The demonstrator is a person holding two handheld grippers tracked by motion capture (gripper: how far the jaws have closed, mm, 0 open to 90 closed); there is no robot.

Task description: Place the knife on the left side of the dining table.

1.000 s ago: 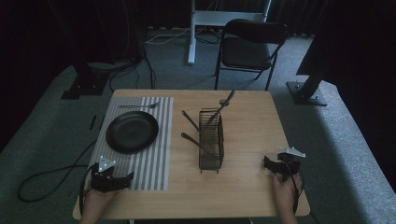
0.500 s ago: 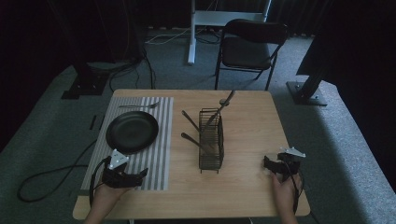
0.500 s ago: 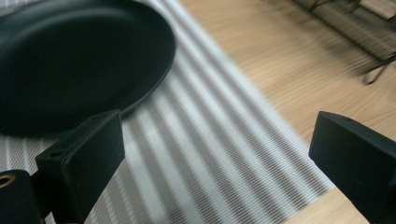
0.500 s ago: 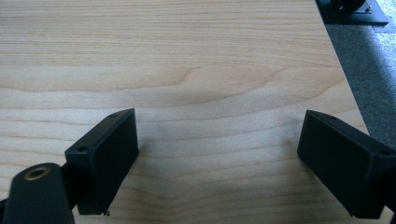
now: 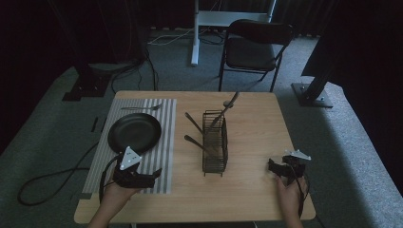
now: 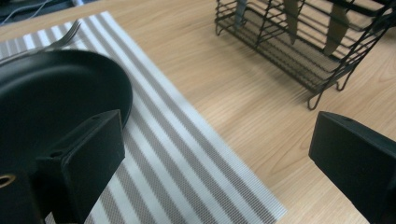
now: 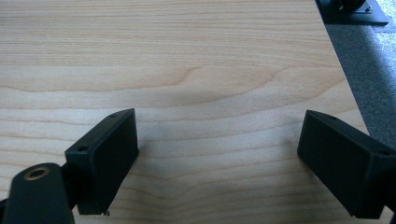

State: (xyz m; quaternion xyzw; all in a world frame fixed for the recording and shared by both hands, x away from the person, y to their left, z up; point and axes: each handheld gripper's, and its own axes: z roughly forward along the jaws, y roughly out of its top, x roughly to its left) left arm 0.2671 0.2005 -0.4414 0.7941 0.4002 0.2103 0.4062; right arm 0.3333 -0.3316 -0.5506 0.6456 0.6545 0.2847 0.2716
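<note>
A black plate [image 5: 134, 132] lies on a grey striped placemat [image 5: 157, 156] at the table's left, with a fork [image 5: 141, 108] beyond it. My left gripper [image 5: 154, 175] hovers open over the mat's near right corner, pointing right toward the wire cutlery rack [image 5: 215, 142]. In the left gripper view the plate [image 6: 51, 100] lies at the left, the rack [image 6: 299, 42] with cutlery handles at the top right. My right gripper [image 5: 272, 167] rests open near the table's right front, over bare wood [image 7: 196, 93].
The wooden table [image 5: 256, 118] has its right edge [image 7: 343, 79] close to the right gripper. Several utensils stick up out of the rack. A folding chair [image 5: 254, 45] and stand bases are on the carpet behind. A cable [image 5: 52, 178] trails off the table's left.
My left gripper has moved right and slightly forward along the placemat's near edge, from the front left corner to the mat's right side. The right gripper has stayed put.
</note>
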